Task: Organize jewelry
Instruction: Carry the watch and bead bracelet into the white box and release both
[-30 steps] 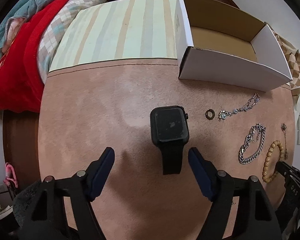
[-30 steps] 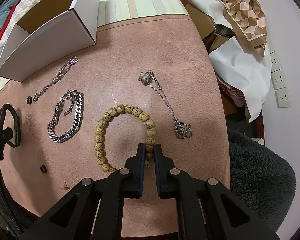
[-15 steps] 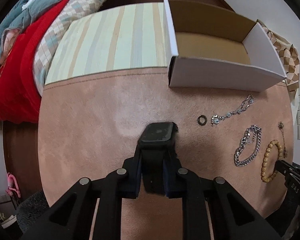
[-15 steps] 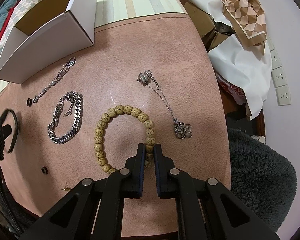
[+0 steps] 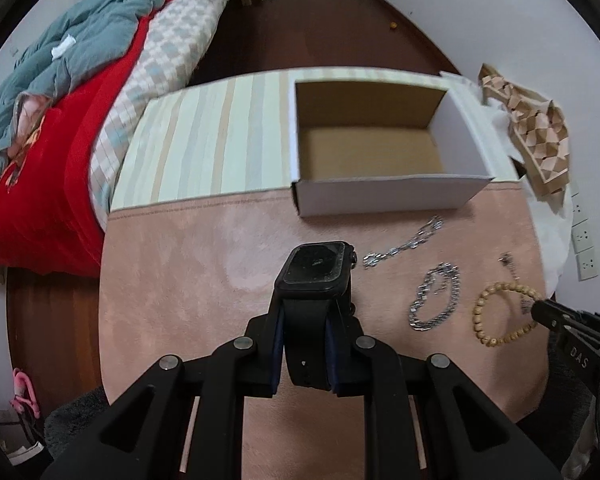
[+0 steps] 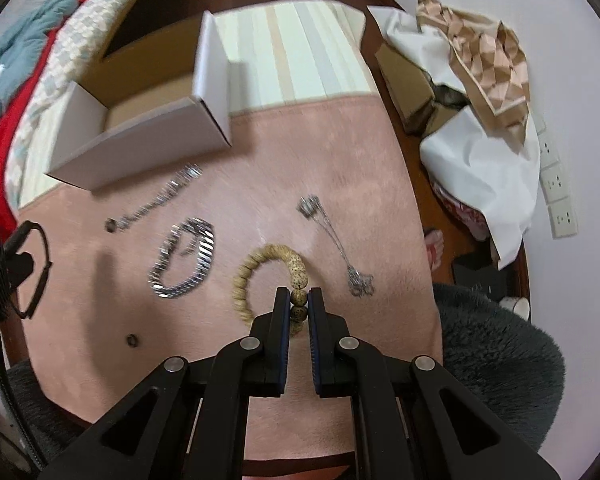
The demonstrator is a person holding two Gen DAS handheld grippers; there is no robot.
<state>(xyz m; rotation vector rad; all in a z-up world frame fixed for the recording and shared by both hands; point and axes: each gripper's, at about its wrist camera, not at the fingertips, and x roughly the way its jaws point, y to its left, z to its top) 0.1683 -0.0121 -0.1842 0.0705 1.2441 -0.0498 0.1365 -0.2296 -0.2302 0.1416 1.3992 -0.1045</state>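
In the left wrist view, the left gripper (image 5: 304,354) has its fingers pinching the strap of the black watch (image 5: 318,268), whose face sticks out ahead of them, clear of the pink bench (image 5: 188,280). The open white box (image 5: 380,196) stands just beyond. The grip sits on the strap alone, so the heavier watch body could swing or slide out on the way over, or catch the box's near wall. In the right wrist view, the right gripper (image 6: 299,300) has its fingers pressed on one or two beads of the wooden bead bracelet (image 6: 260,270), and the rest of the loop hangs toward the bench. Round beads may roll out of so small a hold, and the dangling loop could drag the thin chain necklace (image 6: 332,236) or the silver link bracelet (image 6: 184,256) lying near.
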